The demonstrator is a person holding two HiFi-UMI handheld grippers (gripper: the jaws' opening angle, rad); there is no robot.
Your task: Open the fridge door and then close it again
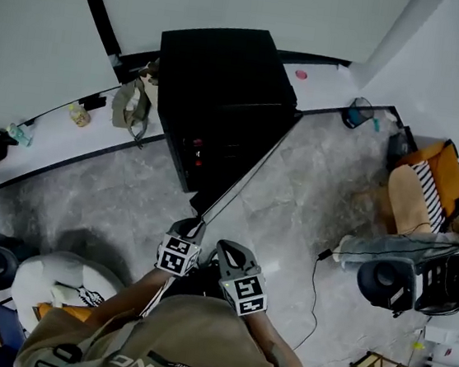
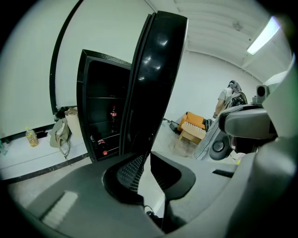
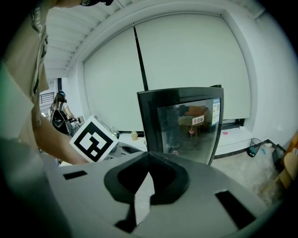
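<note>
Black and boxy, the fridge [image 1: 226, 78] stands in the head view at the far side of the grey marble floor [image 1: 311, 197], against a white ledge [image 1: 61, 137] that carries a tan bag [image 1: 131, 108] and a small bottle [image 1: 78, 114]. Its dark, glass-fronted fridge door [image 1: 243, 173] is swung wide open toward the person and shows only as a thin edge. The left gripper [image 1: 195, 228] meets the near end of that edge, and the right gripper [image 1: 228, 251] hangs just beside it on the right. An orange cushioned seat [image 1: 428, 186] lies well apart on the right.

In the left gripper view the fridge door [image 2: 156, 79] rises edge-on from the left gripper [image 2: 145, 157]. The jaws are drawn in so that their tips pinch the door's free edge, with a sliver of floor showing below. Left of the door the open fridge [image 2: 100, 102] shows dark shelves and a red-labelled bottle [image 2: 113, 114].

In the right gripper view the right gripper [image 3: 148, 174] has its jaws closed tip to tip with nothing between them. Beyond stands the glass face of the fridge door [image 3: 186, 125], full of reflections. The left gripper's marker cube [image 3: 94, 139] sits near on the left.
</note>
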